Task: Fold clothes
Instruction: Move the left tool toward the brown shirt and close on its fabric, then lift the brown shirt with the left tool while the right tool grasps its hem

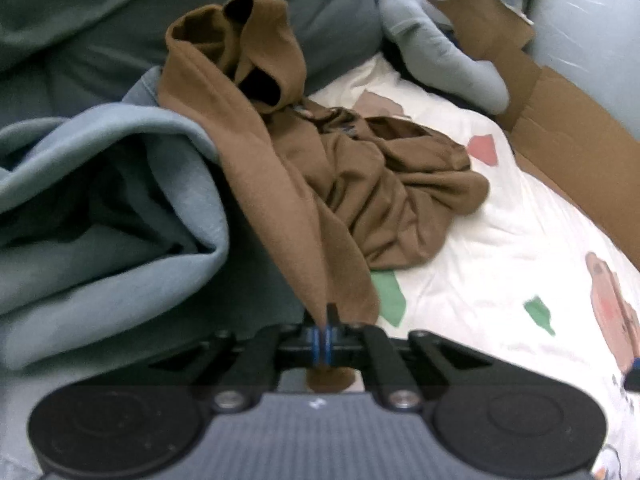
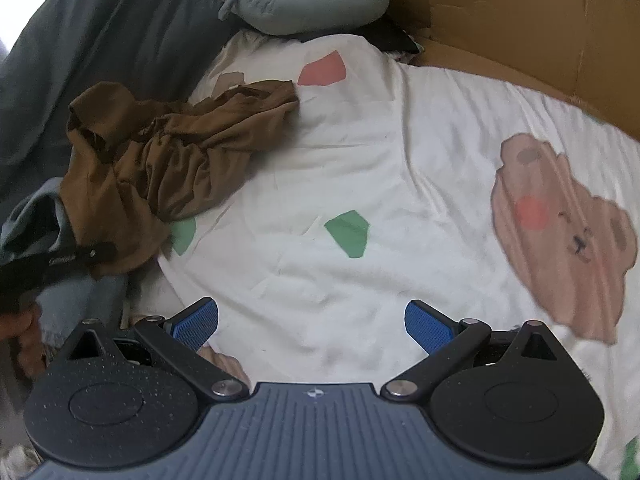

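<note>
A crumpled brown garment (image 1: 360,184) lies on a white printed bedsheet (image 1: 500,248). My left gripper (image 1: 323,338) is shut on one edge of it, and a taut strip of brown cloth runs from the pile to the jaws. In the right wrist view the same brown garment (image 2: 172,156) lies at the left, and the left gripper (image 2: 76,260) shows at its near edge. My right gripper (image 2: 312,326) is open and empty, low over the white bedsheet (image 2: 380,168), well to the right of the garment.
A blue-grey blanket (image 1: 104,216) is heaped at the left, touching the garment. A grey U-shaped pillow (image 2: 304,4) lies at the head of the bed. Cardboard (image 2: 520,28) stands along the right side. A dark grey-green cover (image 1: 120,28) rises behind.
</note>
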`<state>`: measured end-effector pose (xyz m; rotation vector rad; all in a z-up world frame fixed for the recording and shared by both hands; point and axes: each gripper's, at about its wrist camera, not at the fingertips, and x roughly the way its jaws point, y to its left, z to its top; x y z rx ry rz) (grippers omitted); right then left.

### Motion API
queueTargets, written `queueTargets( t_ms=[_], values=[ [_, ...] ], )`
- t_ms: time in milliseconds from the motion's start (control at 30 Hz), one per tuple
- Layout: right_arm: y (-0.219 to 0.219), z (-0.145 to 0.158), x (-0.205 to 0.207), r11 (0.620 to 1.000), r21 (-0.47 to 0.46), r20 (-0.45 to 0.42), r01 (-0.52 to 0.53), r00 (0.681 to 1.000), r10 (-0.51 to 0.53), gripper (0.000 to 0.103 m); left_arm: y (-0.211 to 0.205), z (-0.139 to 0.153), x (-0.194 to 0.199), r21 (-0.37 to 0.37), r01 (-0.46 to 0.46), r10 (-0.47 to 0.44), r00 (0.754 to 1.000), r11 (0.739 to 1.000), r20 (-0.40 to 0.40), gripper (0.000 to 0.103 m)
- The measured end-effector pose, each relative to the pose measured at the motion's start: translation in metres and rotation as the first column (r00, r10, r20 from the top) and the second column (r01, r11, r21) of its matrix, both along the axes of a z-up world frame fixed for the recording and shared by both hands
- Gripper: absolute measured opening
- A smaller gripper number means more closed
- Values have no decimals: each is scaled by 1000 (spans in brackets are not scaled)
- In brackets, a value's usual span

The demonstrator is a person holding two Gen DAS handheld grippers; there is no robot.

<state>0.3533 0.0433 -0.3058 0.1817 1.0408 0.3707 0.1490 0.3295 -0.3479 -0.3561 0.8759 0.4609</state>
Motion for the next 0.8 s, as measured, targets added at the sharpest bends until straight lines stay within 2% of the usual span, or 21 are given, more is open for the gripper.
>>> queueTargets(
  t_ms=[300,567,800],
  values=[
    [6,-2,-6,998,70,-14,-2,1000,3,102,-8,43,-35,-33,2,-1,999,999,40,2],
    [1,-8,-6,995,96,-15,1,1000,1,102,-21,78,-54,-26,52,-51,996,998,67,2],
    [7,-23,6,986,167,-12,18,1000,-16,102,-24,116,-72,-18,70,-68,994,997,90,2]
  ],
)
